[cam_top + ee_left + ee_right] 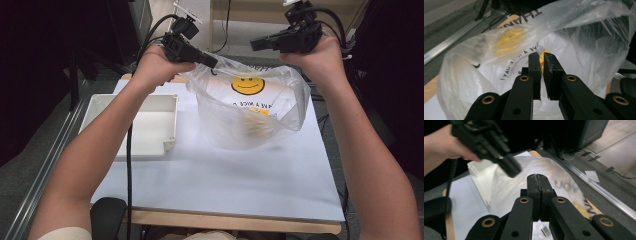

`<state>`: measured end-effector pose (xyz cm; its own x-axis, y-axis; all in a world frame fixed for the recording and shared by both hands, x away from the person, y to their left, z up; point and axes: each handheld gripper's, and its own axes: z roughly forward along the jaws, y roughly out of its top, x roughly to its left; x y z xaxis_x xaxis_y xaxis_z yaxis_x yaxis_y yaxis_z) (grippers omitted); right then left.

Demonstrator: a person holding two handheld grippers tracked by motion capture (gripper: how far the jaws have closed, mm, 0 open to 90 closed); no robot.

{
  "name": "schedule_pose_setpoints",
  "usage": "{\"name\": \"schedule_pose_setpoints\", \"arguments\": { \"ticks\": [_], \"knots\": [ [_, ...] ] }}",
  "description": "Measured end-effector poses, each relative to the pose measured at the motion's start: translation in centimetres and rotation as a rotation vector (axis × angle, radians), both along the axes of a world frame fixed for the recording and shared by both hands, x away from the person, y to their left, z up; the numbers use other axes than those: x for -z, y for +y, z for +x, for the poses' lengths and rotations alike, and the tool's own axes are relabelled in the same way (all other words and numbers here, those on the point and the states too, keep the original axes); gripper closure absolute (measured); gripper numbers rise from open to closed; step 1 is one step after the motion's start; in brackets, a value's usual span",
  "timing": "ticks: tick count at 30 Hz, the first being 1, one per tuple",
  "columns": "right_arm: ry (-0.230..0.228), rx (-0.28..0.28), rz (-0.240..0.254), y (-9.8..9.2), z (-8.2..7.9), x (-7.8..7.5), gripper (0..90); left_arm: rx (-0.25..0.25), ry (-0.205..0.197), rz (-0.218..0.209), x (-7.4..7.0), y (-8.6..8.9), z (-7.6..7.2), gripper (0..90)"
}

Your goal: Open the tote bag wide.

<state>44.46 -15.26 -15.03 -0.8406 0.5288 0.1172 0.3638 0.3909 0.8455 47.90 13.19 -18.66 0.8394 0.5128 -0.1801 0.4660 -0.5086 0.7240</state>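
A clear plastic bag (250, 107) printed with a yellow smiley face stands open on the white table (225, 185). Pale tan items (257, 124) lie in its bottom. My left gripper (214, 61) is shut on the bag's left rim and holds it up; in the left gripper view the jaws (542, 56) stand almost together with the bag's film (486, 45) around them. My right gripper (254, 45) hovers shut above the bag's right rim, apart from it. In the right gripper view its jaws (537, 177) meet with nothing between them, over the bag (564, 180).
A shallow white tray (145, 125) sits on the table left of the bag, also seen as the tray (477, 168) behind the left gripper. Metal rails and cables run along the floor beside the table. The near half of the table is bare white surface.
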Motion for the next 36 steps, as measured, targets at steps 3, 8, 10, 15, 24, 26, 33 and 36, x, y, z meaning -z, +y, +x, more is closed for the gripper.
{"name": "schedule_pose_setpoints", "arguments": {
  "ticks": [3, 8, 10, 15, 24, 26, 33, 36],
  "knots": [
    [0.002, -0.023, -0.042, 1.3, -0.9, 0.5, 90.0, -0.018, 0.001, 0.003, -0.2, 0.0, 0.7, 85.2],
    [0.017, -0.047, -0.120, 2.4, -1.4, 1.9, 90.0, -0.016, 0.013, -0.002, 0.8, -0.9, 1.0, 85.1],
    [0.024, -0.051, -0.161, 2.4, -1.2, 3.1, 90.0, -0.008, 0.016, 0.003, 1.5, -1.4, 1.0, 85.0],
    [0.065, -0.027, -0.201, 1.5, -0.5, 5.5, 90.0, 0.000, 0.005, 0.005, 3.4, -2.4, 0.9, 84.8],
    [0.095, 0.016, -0.220, -0.6, 0.5, 8.2, 90.0, 0.025, 0.044, 0.051, 6.0, -4.2, 0.8, 84.4],
    [0.098, 0.021, -0.223, -0.8, 0.5, 8.6, 90.0, 0.030, 0.056, 0.052, 6.5, -4.3, 0.7, 84.4],
    [0.120, 0.020, -0.244, -1.2, 0.6, 10.2, 90.0, 0.045, 0.079, 0.064, 7.6, -4.7, 0.3, 84.0],
    [0.129, 0.032, -0.258, -1.4, 0.7, 10.9, 90.0, 0.049, 0.087, 0.081, 8.2, -4.7, 0.2, 83.9]
  ]
}}
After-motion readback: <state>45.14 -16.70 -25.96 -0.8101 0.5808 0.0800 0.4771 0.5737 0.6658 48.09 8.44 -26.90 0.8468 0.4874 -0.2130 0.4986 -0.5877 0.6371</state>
